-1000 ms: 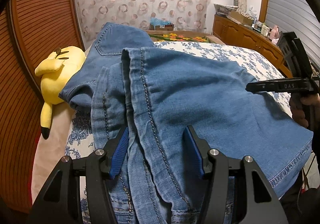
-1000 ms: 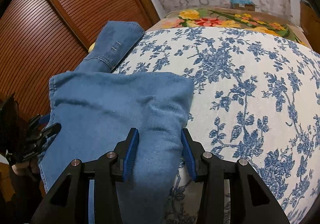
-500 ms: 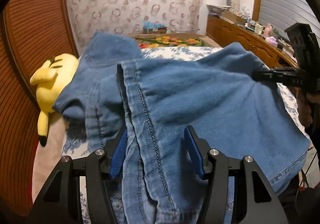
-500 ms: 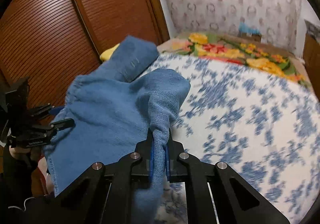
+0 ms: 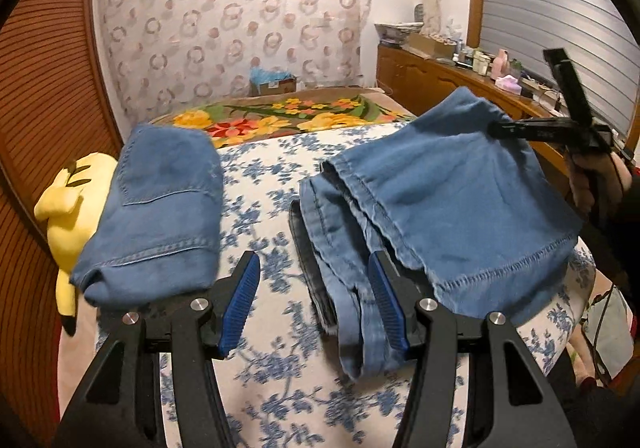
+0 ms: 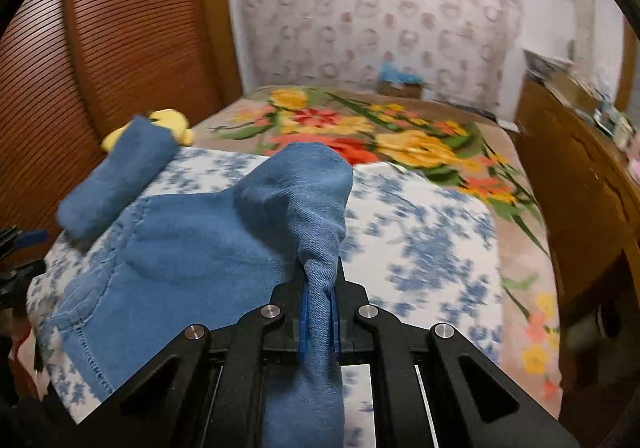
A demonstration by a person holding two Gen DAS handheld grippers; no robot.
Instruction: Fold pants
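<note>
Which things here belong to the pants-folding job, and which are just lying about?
Job:
- denim pants
- right gripper, shut on the pants
- left gripper, fingers open
- bed

Lying about:
- yellow plush toy
- floral blanket
- cluttered dresser

Left wrist view: pants lie on the bed, right of centre, far corner lifted by the right gripper. Folded garment at bed's left edge, apart from the pants, plush toy just left of it. Floral blanket behind both. Dresser along the right wall. Left gripper straddles the pants' near left edge.
</note>
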